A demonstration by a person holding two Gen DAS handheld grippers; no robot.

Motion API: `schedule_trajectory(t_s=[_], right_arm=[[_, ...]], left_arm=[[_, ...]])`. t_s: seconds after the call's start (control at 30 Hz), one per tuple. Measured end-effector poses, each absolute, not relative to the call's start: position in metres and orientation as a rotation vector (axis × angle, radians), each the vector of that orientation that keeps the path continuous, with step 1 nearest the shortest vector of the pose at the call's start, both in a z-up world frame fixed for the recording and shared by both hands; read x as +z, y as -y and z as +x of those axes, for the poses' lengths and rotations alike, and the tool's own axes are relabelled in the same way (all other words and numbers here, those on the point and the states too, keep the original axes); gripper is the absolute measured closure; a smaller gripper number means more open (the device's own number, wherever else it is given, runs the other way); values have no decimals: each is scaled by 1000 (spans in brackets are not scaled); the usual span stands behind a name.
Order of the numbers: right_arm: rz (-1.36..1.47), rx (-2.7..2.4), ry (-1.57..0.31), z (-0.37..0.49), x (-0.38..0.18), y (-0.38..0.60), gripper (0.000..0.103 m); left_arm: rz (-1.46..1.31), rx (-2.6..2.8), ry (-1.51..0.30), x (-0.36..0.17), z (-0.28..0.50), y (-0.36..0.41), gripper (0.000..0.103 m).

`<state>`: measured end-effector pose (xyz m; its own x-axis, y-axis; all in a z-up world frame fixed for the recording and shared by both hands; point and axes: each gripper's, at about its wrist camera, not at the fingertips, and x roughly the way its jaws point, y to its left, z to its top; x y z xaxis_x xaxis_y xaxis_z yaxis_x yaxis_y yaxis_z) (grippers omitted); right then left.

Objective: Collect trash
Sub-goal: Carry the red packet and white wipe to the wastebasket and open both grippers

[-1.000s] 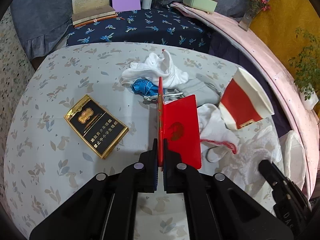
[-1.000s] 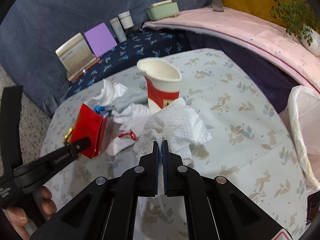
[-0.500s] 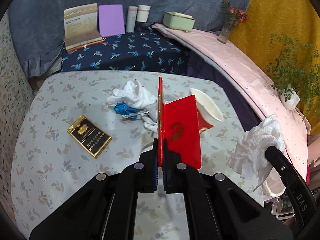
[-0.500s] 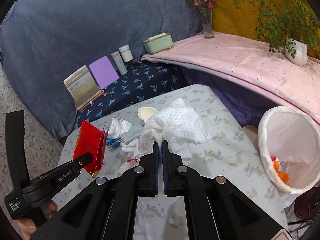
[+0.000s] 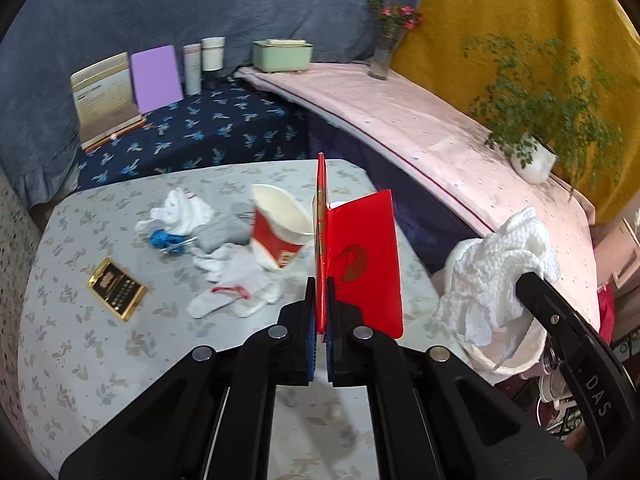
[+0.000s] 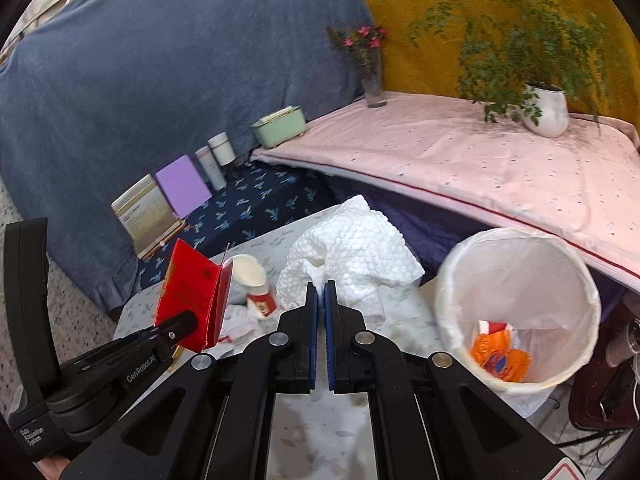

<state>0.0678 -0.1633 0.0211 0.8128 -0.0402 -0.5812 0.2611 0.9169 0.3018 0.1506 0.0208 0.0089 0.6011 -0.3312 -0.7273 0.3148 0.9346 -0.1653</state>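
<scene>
The floral-clothed table (image 5: 100, 360) is filling the lower half of both views, and the white-lined trash bin (image 6: 516, 264) is standing off its edge at about four o'clock in the right wrist view, already holding orange and red scraps. On the table, at about ten o'clock from the left gripper, a crushed red-and-white paper cup (image 5: 280, 232) is lying among white and grey rags, with a blue scrap beside them and a black-and-gold cigarette pack (image 5: 116, 288) farther out at nine o'clock.

The left gripper (image 5: 320, 312) is clamping a red folded card (image 5: 364, 264) by its spine, jaws pressed tight on it, the card standing upright above the table. The right gripper (image 6: 320, 292) is pinching a crumpled white paper towel (image 6: 348, 252), jaws closed on its lower edge, the wad hanging at twelve o'clock from the fingers.

Judging by this, the step in hand is the carry: both pieces are lifted clear of the table and heading for the bin. The towel is nearer, with the bin's mouth at three o'clock from it. The next move likely calls for bringing each gripper over the open rim before releasing, the towel first, since the light card could flutter or catch the liner if dropped from the side.
</scene>
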Motion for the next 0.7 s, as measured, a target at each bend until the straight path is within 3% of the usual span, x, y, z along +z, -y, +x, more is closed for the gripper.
schedule_trajectory(t_s=[0.7], right_arm=[[503,-414,-545,0,8,292,99]], left_arm=[[106,-678,-855,10,106,135,100]])
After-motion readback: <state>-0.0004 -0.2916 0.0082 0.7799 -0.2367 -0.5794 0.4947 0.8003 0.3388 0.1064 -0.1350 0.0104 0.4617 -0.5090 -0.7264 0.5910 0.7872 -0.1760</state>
